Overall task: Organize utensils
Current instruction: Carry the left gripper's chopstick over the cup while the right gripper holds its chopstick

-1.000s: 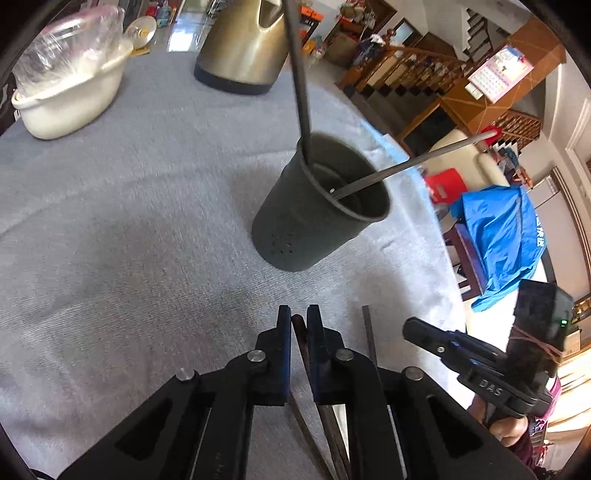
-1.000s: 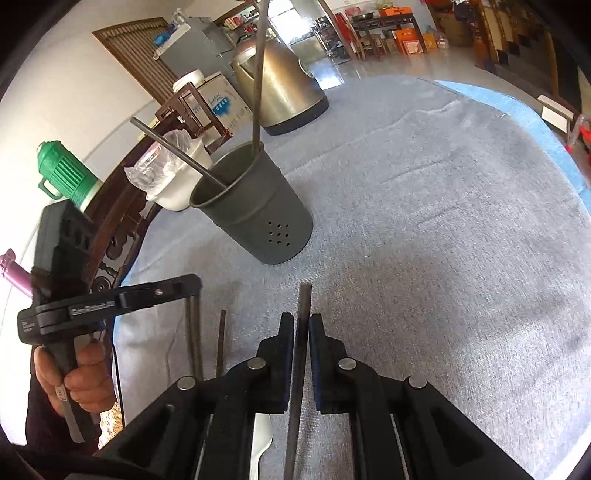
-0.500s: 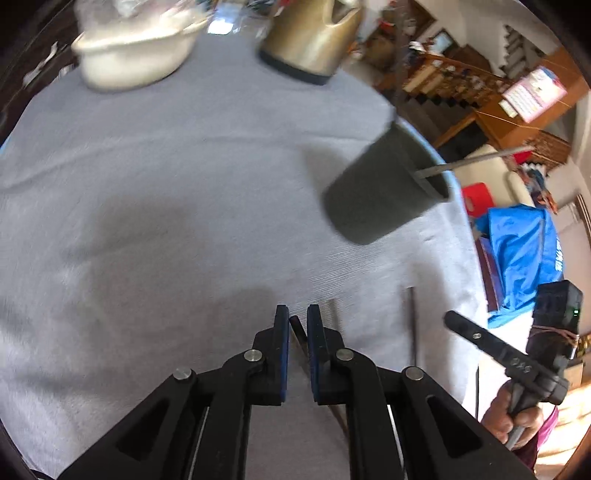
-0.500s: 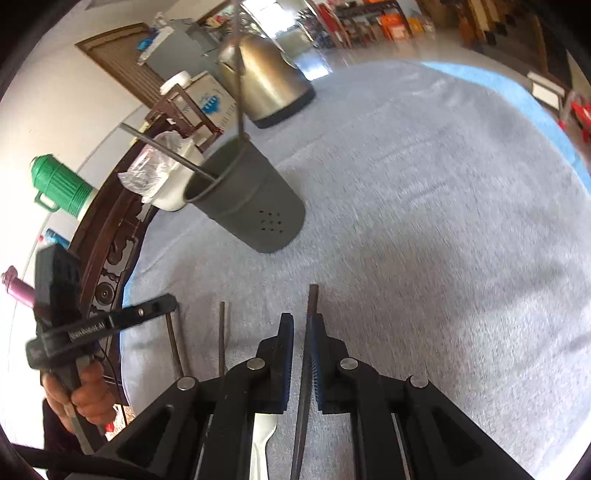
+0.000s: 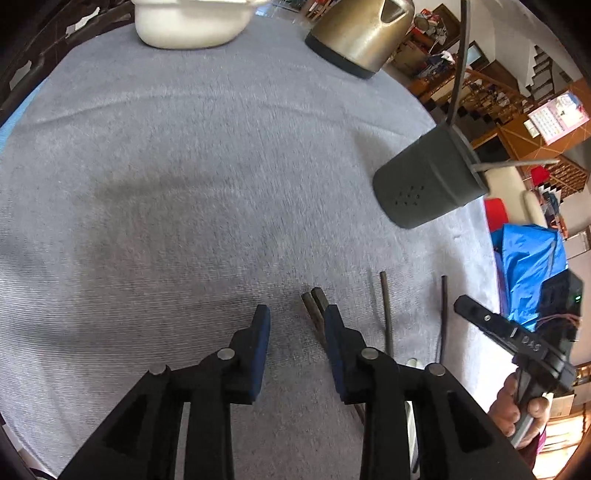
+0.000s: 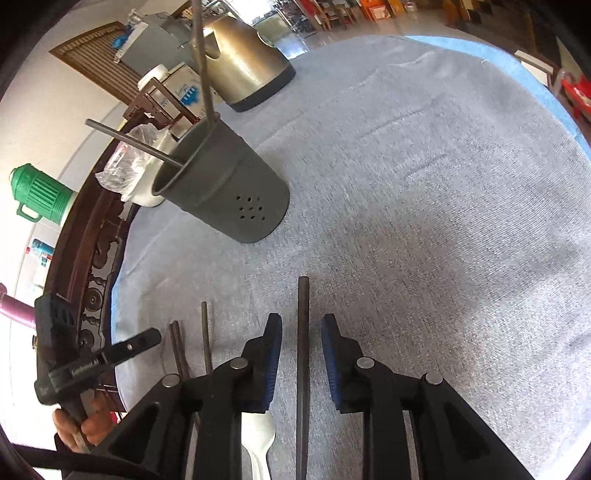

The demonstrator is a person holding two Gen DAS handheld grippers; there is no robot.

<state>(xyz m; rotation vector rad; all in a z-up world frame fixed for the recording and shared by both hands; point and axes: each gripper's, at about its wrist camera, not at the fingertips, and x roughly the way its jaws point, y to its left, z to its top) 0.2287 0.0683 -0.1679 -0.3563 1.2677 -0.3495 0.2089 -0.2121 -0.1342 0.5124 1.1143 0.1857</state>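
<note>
Right gripper (image 6: 301,354): the fingers (image 6: 272,360) are released and have just been opening. One dark chopstick (image 6: 303,354) lies between them on the grey cloth of the counter (image 6: 424,206), touched by neither pad, running straight along the line of the gripper.

Left gripper (image 5: 295,350): the fingers (image 5: 258,350) are likewise released, having just been opening. A pair of dark chopsticks (image 5: 314,306) lies just inside the right-hand finger, close against its pad and off the centre of the gap; whether pad and stick touch cannot be told.

Outward from the fingers, two further single chopsticks (image 5: 386,314) are noted beside that pair, and a white plastic spoon (image 6: 258,439) lies partly hidden under the right gripper. The grey perforated utensil holder (image 6: 225,184) stands well beyond on the cloth, with two long utensils already leaning in it. A metal kettle (image 6: 243,66) and a white bowl (image 5: 188,22) stand at the far edge.

Judgement: a pick-up is in hand. It is advised that the left gripper be shifted sideways until the pair is centred, that both sticks be taken together, and that the fingers be lowered to the cloth before closing. The sticks are thin and smooth; a shallow or off-centre grip is likely to let one roll out.
</note>
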